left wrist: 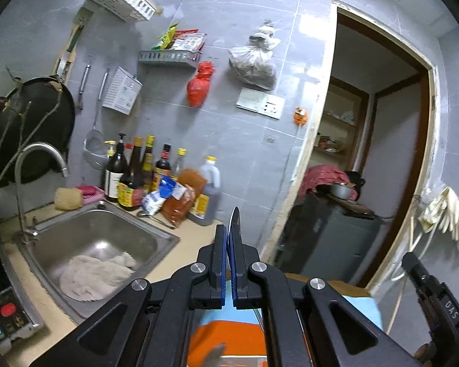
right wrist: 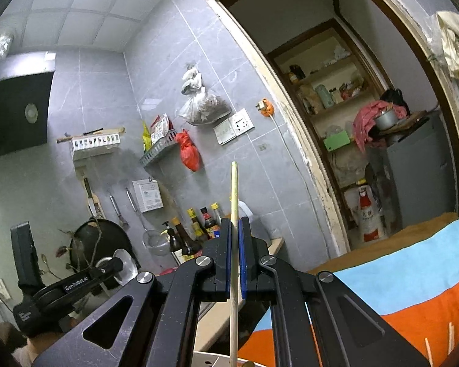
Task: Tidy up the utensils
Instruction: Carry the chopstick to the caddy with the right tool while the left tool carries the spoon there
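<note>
Right now your left gripper (left wrist: 229, 238) has its jaws nearly closed on a thin dark utensil (left wrist: 235, 218), likely a knife, tip up and away from you for safety. Your right gripper (right wrist: 235, 238) pinches a chopstick (right wrist: 234, 189) upright, jaws almost together, ready to lower endwise. Below lies the striped cloth (right wrist: 413, 278); beyond, the surface's sink (left wrist: 85, 232) and bottles (left wrist: 131, 177).

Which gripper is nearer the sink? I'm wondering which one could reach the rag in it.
Left, as far as I can judge. The left gripper is beside the sink; the right gripper is farther right, over the striped cloth.
</note>
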### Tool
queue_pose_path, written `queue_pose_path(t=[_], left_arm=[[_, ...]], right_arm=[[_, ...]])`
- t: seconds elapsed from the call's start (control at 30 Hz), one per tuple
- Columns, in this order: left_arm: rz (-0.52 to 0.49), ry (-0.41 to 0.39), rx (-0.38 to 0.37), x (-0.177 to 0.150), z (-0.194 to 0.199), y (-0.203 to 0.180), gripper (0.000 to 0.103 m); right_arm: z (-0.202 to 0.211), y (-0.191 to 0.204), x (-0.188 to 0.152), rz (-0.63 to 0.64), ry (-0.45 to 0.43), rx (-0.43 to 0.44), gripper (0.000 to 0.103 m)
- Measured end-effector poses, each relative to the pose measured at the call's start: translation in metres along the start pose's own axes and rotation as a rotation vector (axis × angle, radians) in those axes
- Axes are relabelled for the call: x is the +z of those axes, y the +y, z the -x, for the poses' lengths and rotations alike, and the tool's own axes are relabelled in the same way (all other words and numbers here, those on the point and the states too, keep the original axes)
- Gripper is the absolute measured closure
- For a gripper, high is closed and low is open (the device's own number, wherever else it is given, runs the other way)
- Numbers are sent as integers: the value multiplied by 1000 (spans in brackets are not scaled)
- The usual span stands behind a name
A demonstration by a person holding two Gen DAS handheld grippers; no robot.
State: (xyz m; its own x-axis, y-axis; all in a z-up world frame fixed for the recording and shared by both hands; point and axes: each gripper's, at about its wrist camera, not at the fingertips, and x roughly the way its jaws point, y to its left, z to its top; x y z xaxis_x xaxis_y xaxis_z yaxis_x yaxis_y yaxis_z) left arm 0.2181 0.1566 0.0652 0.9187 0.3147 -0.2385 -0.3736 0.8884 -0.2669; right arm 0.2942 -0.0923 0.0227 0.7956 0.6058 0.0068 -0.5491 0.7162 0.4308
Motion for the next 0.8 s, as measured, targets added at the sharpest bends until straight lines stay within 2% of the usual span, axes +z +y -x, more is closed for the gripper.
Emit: queue_pose_path(t=[0.33, 0.53, 0.8], left_arm=[[-76, -23, 44, -35, -7, 6, 101], [-142, -58, 80, -55, -5, -2, 101], [-191, -91, 104, -62, -1, -7, 100]], right_arm=[[-12, 8, -37, 127, 26, -55, 98], [-13, 2, -48, 133, 13, -37, 98], [-14, -3, -58, 107, 5, -14, 98]])
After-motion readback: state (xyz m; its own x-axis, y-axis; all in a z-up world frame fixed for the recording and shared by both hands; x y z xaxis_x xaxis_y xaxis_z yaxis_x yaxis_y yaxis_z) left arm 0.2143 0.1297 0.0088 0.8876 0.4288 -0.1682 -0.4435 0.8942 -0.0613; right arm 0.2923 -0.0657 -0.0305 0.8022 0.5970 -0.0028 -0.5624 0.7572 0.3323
